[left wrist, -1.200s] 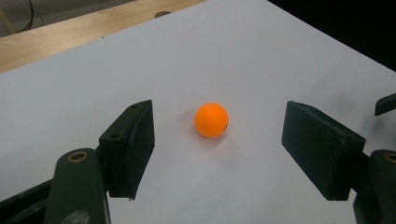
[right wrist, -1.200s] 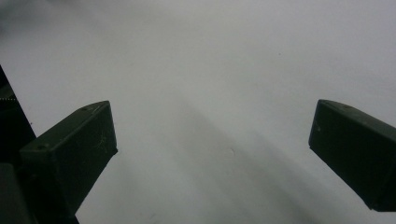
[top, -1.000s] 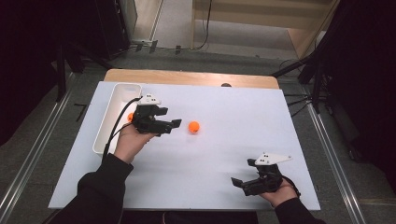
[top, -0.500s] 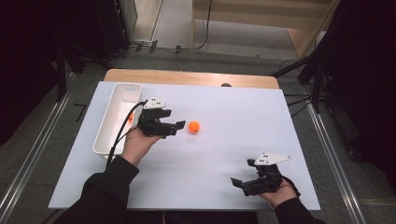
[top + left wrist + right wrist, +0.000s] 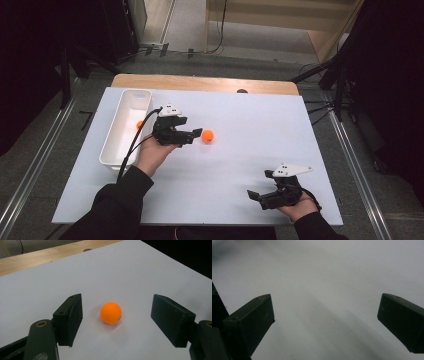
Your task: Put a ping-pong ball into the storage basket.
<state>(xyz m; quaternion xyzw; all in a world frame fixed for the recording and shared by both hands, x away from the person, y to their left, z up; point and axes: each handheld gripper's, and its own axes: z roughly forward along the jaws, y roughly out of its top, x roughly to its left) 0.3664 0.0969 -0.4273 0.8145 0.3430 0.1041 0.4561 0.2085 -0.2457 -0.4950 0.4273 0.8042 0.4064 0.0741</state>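
Second orange ball (image 5: 139,124) half hidden behind gripper cable

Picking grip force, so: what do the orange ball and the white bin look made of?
Orange ball: likely thin hard plastic, matte, with even colour, a soft highlight and a tiny printed mark. White bin: seemingly moulded plastic, smooth and slightly glossy, with rounded corners and a thin rim.

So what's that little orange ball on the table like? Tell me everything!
The orange ball is small, round and smooth, like a ping-pong ball, with a tiny dark mark on one side. It sits on the white table, right of the white tray. The left gripper has its jaws open around it, and neither touches it.
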